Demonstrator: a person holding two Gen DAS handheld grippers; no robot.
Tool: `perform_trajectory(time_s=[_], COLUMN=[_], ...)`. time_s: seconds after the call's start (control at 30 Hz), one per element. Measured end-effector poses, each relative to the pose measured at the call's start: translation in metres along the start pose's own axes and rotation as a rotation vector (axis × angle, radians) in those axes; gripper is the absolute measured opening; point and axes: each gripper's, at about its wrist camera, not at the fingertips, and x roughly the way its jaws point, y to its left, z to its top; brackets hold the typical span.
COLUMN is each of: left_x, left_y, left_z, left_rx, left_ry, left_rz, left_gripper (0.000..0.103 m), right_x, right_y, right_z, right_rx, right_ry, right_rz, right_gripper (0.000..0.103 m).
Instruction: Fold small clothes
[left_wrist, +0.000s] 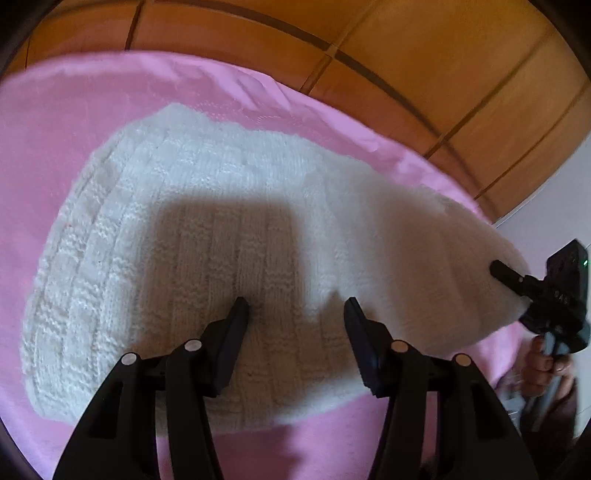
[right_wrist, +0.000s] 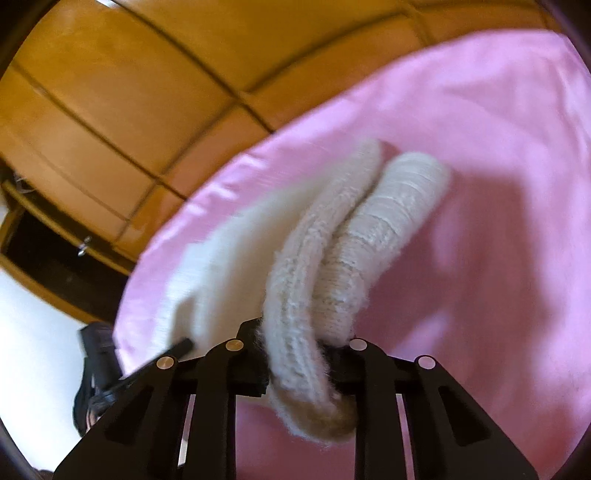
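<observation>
A white knit garment (left_wrist: 207, 236) lies spread on a pink sheet (left_wrist: 55, 140). My left gripper (left_wrist: 295, 314) stands open just over its near part, fingers apart with the knit beneath them and nothing pinched. At the far right of the left wrist view, my right gripper (left_wrist: 511, 282) grips the garment's right end, with a person's hand on its handle. In the right wrist view, the right gripper (right_wrist: 295, 347) is shut on a bunched, folded edge of the knit garment (right_wrist: 325, 258). That edge is lifted off the pink sheet (right_wrist: 480, 184) and trails back toward the rest of the garment.
Wooden panelled furniture (left_wrist: 369, 44) runs along behind the bed. An open dark compartment (right_wrist: 44, 254) with a small handle is at the left in the right wrist view. White floor (right_wrist: 33, 350) lies beside the bed's edge.
</observation>
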Motion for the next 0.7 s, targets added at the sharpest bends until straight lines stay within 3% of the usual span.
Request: perform_trajectory(time_s=[0.1, 0.33, 0.43, 0.53, 0.7], left_x=[-0.02, -0.079, -0.099, -0.113, -0.114], left_y=[0.017, 0.057, 0.074, 0.092, 0.109], left_z=[0.005, 0.009, 0.01, 0.012, 0.014], left_rx=[-0.07, -0.144, -0.179, -0.219, -0.297], left_ry=[-0.026, -0.115, -0.144, -0.168, -0.162], left_rz=[-0.067, -0.108, -0.139, -0.171, -0.254], left_gripper=[0.047, 0.047, 0.057, 0.062, 0.074], right_x=[0.001, 0.045, 0.083, 0.126, 0.183], right_y=[0.041, 0.14, 0.182, 0.21, 0.231], right_z=[0.014, 0.02, 0.004, -0.02, -0.058], right_rx=[-0.065, -0.22, -0.301, -0.37, -0.461], right_ry=[-0.018, 0.043, 0.115, 0.196, 0.285], right_rz=[0.058, 0.191, 0.235, 0.235, 0.159], right_gripper=[0.019, 0.018, 0.018, 0.018, 0.018])
